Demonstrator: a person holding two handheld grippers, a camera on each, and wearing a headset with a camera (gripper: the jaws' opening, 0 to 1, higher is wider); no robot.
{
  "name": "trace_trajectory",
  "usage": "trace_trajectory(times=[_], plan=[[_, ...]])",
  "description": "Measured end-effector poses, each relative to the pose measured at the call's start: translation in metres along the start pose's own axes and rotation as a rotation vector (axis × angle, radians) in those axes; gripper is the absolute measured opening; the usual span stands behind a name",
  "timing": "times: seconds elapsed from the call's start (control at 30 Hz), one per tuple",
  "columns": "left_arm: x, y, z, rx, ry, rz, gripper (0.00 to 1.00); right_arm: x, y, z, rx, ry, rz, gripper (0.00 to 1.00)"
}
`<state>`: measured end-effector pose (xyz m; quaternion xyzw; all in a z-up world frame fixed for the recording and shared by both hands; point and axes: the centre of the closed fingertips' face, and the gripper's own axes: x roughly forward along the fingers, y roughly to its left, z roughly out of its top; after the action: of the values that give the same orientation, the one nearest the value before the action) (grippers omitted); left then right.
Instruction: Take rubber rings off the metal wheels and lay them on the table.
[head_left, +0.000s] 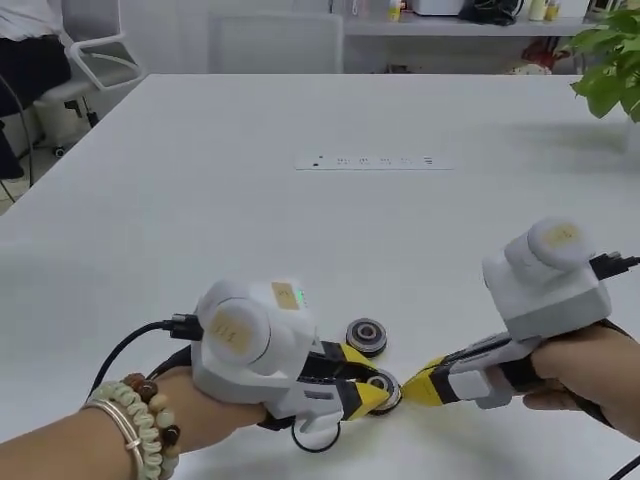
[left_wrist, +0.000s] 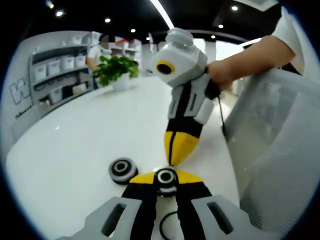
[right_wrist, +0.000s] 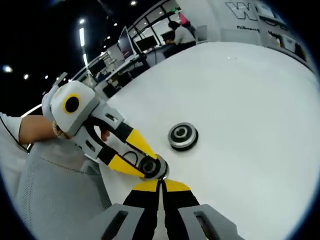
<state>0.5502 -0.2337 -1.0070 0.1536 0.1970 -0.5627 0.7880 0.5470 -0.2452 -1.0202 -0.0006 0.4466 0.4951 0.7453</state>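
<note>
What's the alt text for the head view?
The left gripper clamps a small metal wheel low on a white table, with the right gripper's shut tip at its edge. A second wheel lies just behind.

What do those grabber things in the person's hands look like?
The left gripper and right gripper each have a chunky white-grey body, a yellowish sticker, yellow-tipped black jaws and a black cable. The left wrist wears beaded bracelets.
</note>
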Motion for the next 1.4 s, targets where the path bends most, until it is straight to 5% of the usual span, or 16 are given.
trace_trajectory(times=[0.6,1.4], plan=[[-0.0007,-0.0002,0.0002,-0.011,-0.018,-0.002,0.15,0.0000,0.0014,0.0036,0.079,-0.026,0.020,0.00],[-0.0010,0.0011,-0.0009,0.018,-0.017,-0.001,0.14,0.0010,0.0046,0.0054,0.073,-0.027,0.010,0.00]])
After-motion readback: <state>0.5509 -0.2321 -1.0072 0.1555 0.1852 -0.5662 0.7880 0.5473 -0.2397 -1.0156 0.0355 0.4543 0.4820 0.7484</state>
